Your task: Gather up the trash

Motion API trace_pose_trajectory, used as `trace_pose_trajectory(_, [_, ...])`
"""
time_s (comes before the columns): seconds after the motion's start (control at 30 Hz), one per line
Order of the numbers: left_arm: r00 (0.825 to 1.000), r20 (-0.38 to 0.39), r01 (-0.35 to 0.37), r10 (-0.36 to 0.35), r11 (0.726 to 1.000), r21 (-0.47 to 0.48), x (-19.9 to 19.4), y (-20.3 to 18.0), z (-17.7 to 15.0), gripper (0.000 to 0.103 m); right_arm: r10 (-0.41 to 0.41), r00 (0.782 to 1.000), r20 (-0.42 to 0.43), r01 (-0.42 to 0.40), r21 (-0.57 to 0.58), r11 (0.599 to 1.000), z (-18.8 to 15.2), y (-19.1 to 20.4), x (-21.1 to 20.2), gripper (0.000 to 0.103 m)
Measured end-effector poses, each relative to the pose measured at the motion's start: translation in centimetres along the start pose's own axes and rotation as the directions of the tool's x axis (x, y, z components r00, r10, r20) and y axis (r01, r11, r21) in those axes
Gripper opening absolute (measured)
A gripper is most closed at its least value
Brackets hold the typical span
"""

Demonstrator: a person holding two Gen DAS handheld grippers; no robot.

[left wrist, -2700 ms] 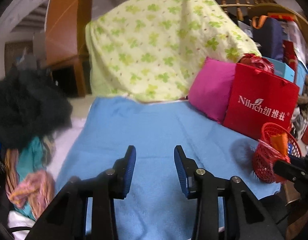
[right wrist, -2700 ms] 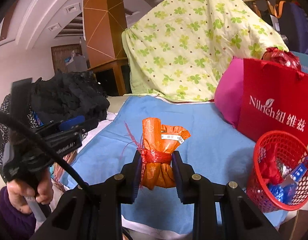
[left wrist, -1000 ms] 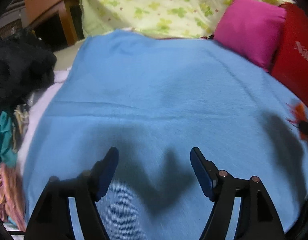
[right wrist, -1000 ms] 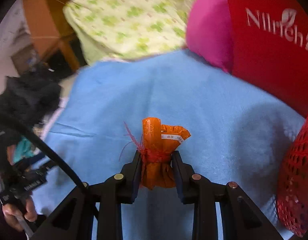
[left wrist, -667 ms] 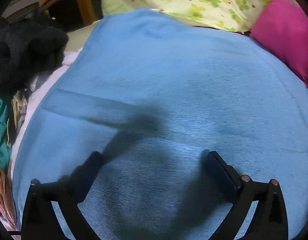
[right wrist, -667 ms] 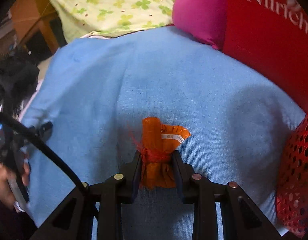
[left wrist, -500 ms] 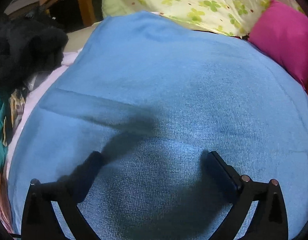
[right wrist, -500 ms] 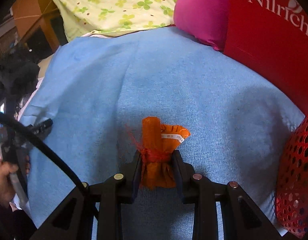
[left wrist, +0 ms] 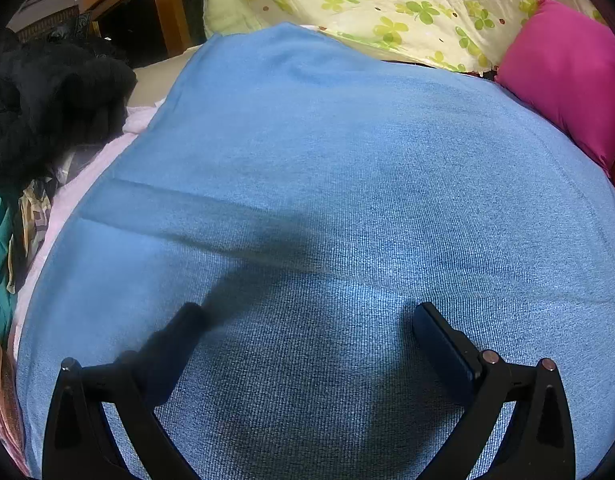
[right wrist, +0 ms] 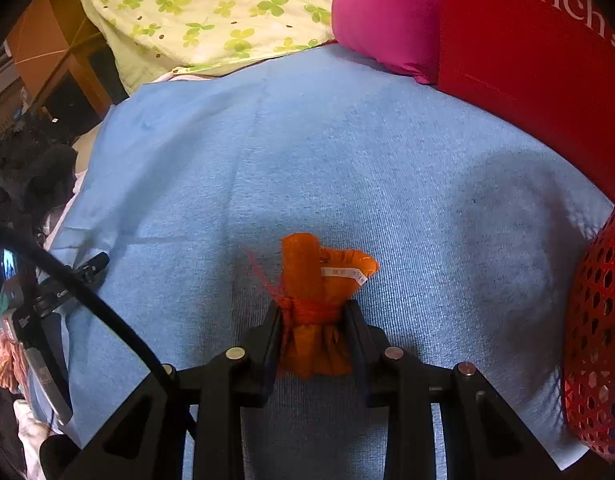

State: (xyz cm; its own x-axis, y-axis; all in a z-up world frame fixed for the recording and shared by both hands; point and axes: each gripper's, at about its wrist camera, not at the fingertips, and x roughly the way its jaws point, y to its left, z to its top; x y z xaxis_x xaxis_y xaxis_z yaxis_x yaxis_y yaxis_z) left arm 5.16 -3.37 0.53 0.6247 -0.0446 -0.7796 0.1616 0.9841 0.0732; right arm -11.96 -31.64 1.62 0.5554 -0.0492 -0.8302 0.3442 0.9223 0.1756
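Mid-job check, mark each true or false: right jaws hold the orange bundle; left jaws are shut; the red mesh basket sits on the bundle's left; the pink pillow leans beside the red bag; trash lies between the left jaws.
1. Right gripper grips the orange wrapper bundle tied with red string: true.
2. Left gripper is shut: false, its jaws stand wide open.
3. Red mesh basket is left of the bundle: false, it is at the right edge.
4. Pink pillow adjoins the red paper bag: true.
5. Trash lies between the left jaws: false, only blue blanket.

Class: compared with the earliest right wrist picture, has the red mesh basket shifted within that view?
Yes. The red mesh basket now sits cut off at the right edge, lower relative to the red bag.
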Motion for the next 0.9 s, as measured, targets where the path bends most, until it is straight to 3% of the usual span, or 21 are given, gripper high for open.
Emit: trace_pose_trajectory(0.9, [1.000,0.002,0.000,0.000,1.000,-0.001,-0.05,-0.01,-0.07,0.103,0.025,1.000,-0.004,-0.025,-0.027,0.999,-0.39,0.01,-0.22,0.035])
